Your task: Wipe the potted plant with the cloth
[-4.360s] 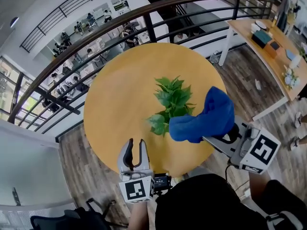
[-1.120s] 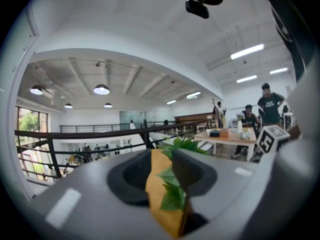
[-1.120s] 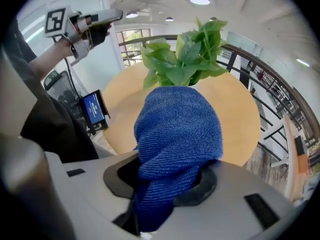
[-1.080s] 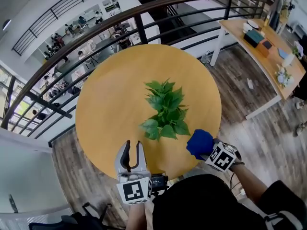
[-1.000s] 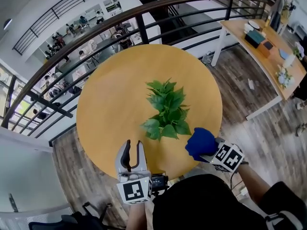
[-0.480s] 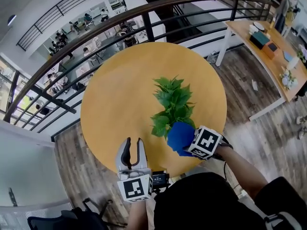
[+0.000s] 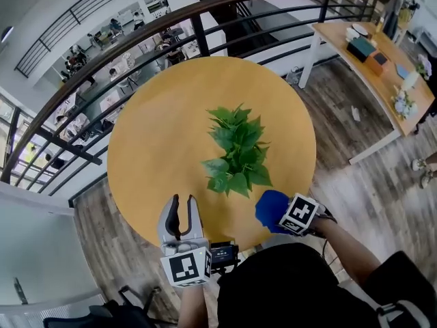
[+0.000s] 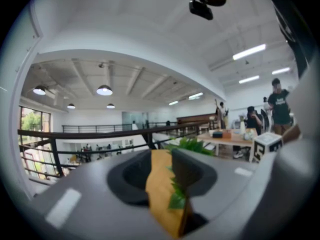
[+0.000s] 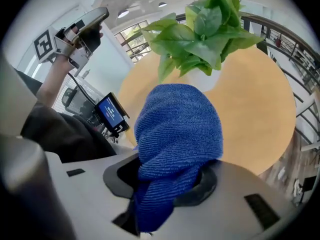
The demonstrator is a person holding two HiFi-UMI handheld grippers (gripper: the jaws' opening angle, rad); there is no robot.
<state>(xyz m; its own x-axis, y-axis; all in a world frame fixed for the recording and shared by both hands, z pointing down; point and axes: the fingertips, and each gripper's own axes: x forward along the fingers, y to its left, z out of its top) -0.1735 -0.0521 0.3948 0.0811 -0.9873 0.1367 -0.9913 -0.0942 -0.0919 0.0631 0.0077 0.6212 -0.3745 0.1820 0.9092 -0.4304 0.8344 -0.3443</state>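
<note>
- Right now my right tool (image 7: pixel 280 212) is clamping the blue cloth (image 9: pixel 177 129), with the jaws closed on its bunched lower end, so a rounded wad is bulging out ahead of them.
- That wad is hovering just beside the potted plant (image 7: pixel 235 152), on the side nearest me. As far as I can tell it is not touching any leaf.
- The plant itself is standing upright on the round tabletop (image 7: pixel 157 135).
- My left tool (image 7: pixel 181 207) is also hanging on my side of the plant, well apart from it. Its jaws are slightly apart with nothing between them, and only tabletop and a leaf are showing through the gap.
- I am judging the cloth to be soft, light and floppy. Gripped low like this, the padded front is doing the wiping and no hard jaw is reaching the foliage.
- The leaves are looking thin, springy and easy to crease, so I am expecting them to bend away under any firm push. Light strokes from stem to tip should suit them.
- The small white pot (image 9: pixel 202 79) is probably light and liable to slide or tip. If it needs steadying, I am thinking of taking its wall with the left tool, never the stems.
</note>
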